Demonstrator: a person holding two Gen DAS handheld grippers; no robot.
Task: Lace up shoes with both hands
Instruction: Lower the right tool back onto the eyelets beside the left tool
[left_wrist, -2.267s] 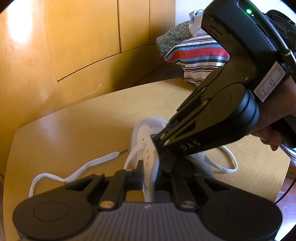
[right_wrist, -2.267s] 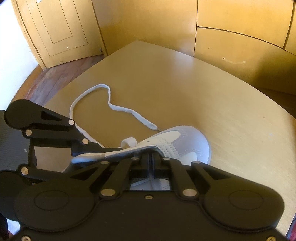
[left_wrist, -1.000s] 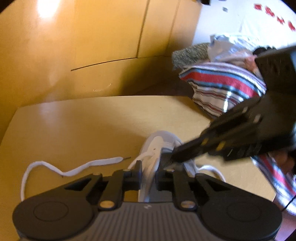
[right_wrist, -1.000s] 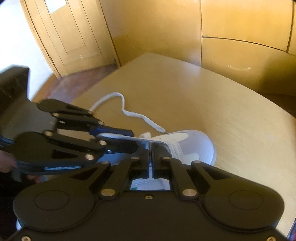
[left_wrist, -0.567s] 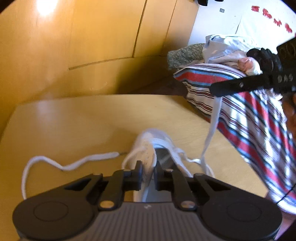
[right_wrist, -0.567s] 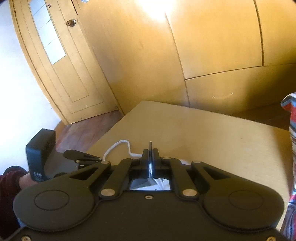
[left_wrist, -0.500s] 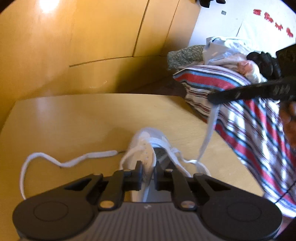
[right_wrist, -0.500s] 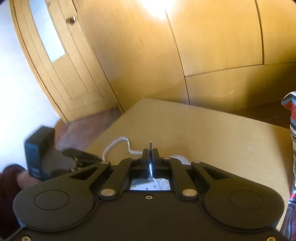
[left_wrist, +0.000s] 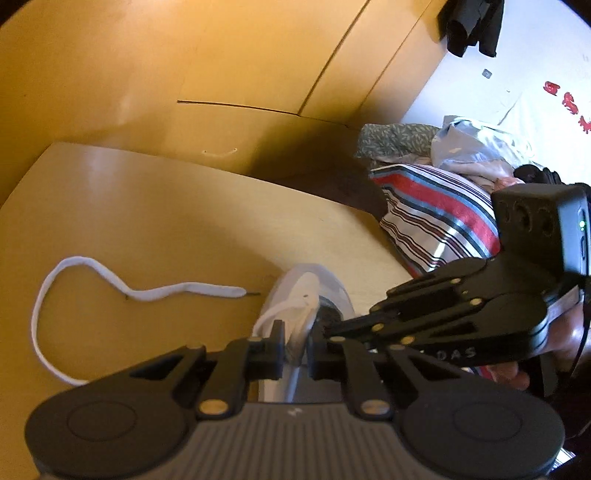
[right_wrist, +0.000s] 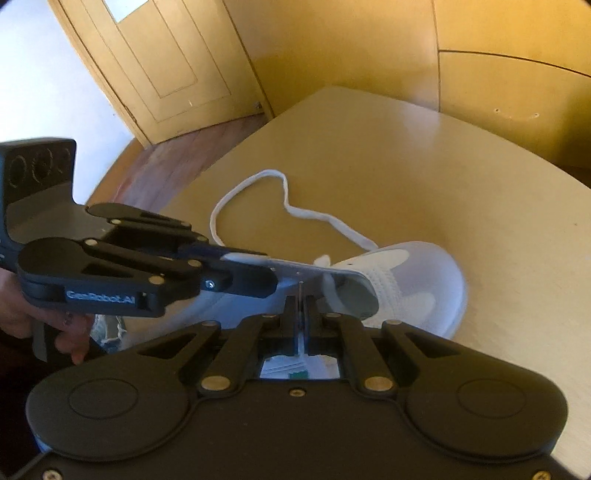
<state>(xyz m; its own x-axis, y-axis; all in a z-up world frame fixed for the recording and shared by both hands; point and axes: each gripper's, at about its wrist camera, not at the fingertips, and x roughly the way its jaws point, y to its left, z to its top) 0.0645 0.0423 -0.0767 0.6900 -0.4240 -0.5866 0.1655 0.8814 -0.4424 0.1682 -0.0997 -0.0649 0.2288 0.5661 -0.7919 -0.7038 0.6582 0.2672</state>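
Note:
A white sneaker (right_wrist: 406, 273) lies on the wooden table (right_wrist: 443, 166), toe pointing away. My left gripper (left_wrist: 297, 332) is shut on the shoe's eyelet flap (left_wrist: 295, 321); in the right wrist view the left gripper (right_wrist: 271, 267) reaches in from the left. My right gripper (right_wrist: 302, 302) is shut on the lace end, whose thin tip pokes out between the fingers. In the left wrist view the right gripper (left_wrist: 334, 329) touches the shoe opening just right of my left fingers. The other half of the white lace (left_wrist: 177, 290) lies in a loose loop (right_wrist: 284, 192) on the table, left of the shoe.
Striped bedding (left_wrist: 436, 210) and piled clothes sit beyond the table's right edge. Wood panelling (left_wrist: 221, 74) stands behind the table, with a door (right_wrist: 159, 66) at the far left. A person's hand (left_wrist: 569, 336) holds the right gripper.
The right gripper, which held the lace high above the shoe half a second ago, has come back down to the shoe opening beside the left gripper. The left gripper keeps its hold.

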